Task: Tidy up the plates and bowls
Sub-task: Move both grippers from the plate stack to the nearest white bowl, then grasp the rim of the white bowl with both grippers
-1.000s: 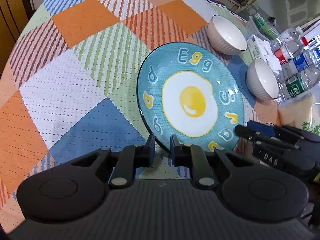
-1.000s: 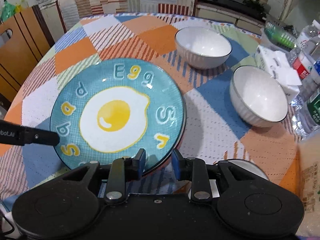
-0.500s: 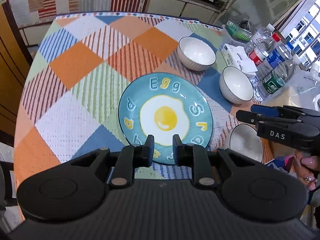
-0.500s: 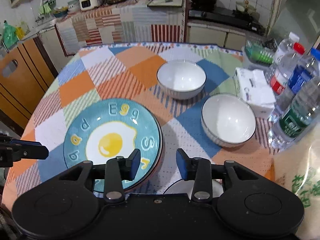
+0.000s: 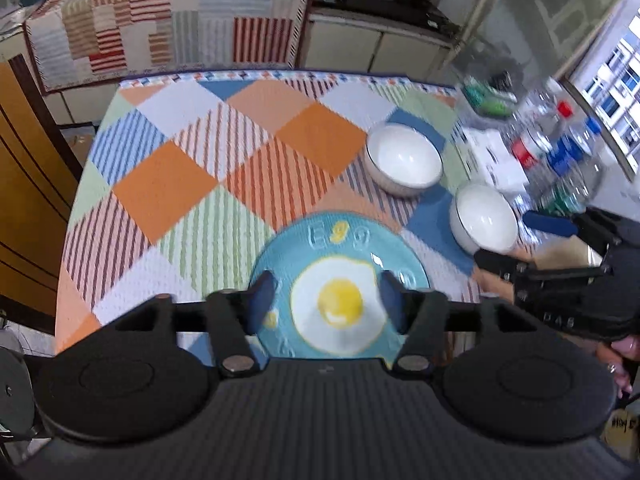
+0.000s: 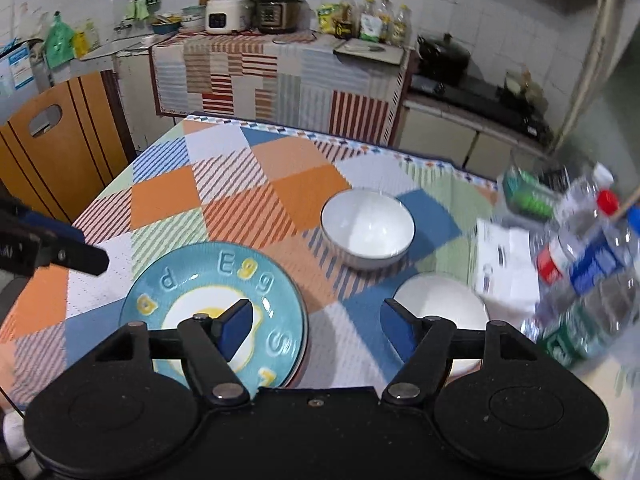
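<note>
A blue plate with a fried-egg picture (image 5: 340,264) (image 6: 192,280) lies flat on the checked tablecloth. My left gripper (image 5: 326,296) hangs above it with its jaws opening and nothing between them. My right gripper (image 6: 316,328) is also raised, its jaws opening over the cloth between the plate and the nearer white bowl (image 6: 440,304) (image 5: 486,220), holding nothing. A second white bowl (image 5: 404,158) (image 6: 366,228) stands farther back. In the left wrist view the right gripper's fingers (image 5: 500,264) show at the right edge.
Water bottles (image 6: 592,264), a white tissue pack (image 6: 504,256) and a green basket (image 6: 524,196) crowd the table's right side. A wooden chair (image 6: 60,148) stands at the left. A kitchen counter with appliances (image 6: 276,12) runs behind the table (image 5: 168,184).
Both grippers rose away from the plate and their jaws spread from nearly shut to wide. The plate stays flat on the cloth, and more of the room has come into view.
</note>
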Tool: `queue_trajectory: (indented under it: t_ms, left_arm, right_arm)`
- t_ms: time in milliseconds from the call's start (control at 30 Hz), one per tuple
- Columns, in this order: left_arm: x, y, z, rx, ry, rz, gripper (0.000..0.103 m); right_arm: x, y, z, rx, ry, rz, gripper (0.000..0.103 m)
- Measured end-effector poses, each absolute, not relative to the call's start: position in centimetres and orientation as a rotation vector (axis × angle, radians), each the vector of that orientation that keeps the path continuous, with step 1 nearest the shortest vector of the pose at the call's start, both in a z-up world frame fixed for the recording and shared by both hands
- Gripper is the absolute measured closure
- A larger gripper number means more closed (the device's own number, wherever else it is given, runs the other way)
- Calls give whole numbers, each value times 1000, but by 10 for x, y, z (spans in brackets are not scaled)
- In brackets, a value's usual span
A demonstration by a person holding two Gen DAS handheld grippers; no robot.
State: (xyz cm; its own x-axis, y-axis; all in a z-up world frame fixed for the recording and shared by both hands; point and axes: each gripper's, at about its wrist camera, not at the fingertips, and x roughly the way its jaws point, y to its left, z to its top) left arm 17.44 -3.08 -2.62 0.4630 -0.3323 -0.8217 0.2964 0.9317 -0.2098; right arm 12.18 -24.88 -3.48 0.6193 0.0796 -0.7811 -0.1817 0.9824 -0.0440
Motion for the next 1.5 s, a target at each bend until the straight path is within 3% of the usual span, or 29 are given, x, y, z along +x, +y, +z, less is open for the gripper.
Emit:
queue_trajectory:
  t_ms: [67, 200, 567, 867, 1167, 1333, 1500]
  left_arm:
    - [184, -36, -27, -36, 1002, -367, 24]
    - [206, -51, -36, 2, 1004, -368, 13]
    - [271, -91, -81, -35, 971, -445, 13]
    - [324, -133, -132, -150, 1044, -454, 18]
    - [361, -147, -171, -257, 1110, -514, 47]
    - [374, -149, -185, -298, 1145, -564, 84]
    - [365, -143, -176, -274, 1090, -626, 82]
  right_arm:
    - [132, -252, -40, -122, 882, 159, 9]
    - [154, -259, -55, -136, 847, 145, 7]
    - [205, -282, -105, -88, 886, 229, 7]
    - [244, -295, -151, -99, 974, 174, 8]
    - [274, -297, -163, -69, 1033, 163, 7]
    - [286, -297, -177, -43, 1061, 156, 7]
    - [287, -299, -177, -18, 1060, 161, 8]
